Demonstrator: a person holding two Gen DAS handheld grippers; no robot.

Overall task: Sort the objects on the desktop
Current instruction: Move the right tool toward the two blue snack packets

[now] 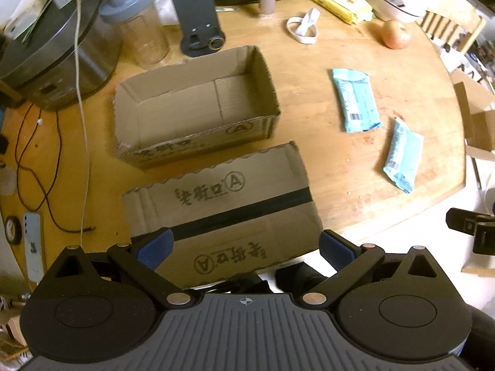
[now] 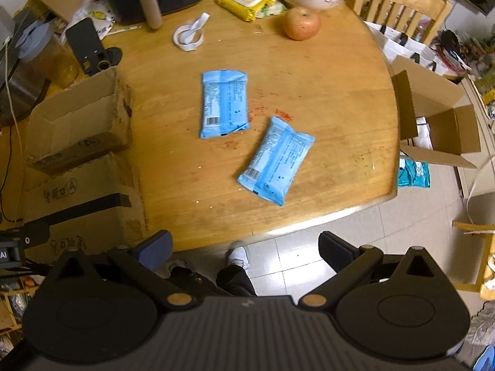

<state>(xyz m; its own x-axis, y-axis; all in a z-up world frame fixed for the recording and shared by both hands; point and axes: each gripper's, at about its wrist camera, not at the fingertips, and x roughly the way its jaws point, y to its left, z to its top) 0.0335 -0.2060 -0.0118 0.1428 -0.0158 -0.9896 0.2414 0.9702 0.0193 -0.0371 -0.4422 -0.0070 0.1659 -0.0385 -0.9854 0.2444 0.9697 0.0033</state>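
Two blue wipe packets lie flat on the round wooden table: one farther, one nearer and tilted. An open empty cardboard box stands left of them. A second cardboard box lies upside down in front of it. My left gripper is open and empty above the upside-down box. My right gripper is open and empty, over the table's front edge, short of the nearer packet.
At the back stand an apple, a yellow wipes pack, a white tape roll, a phone stand, a lidded jar and a cooker. Cables and a phone lie left. An open carton stands off the table's right.
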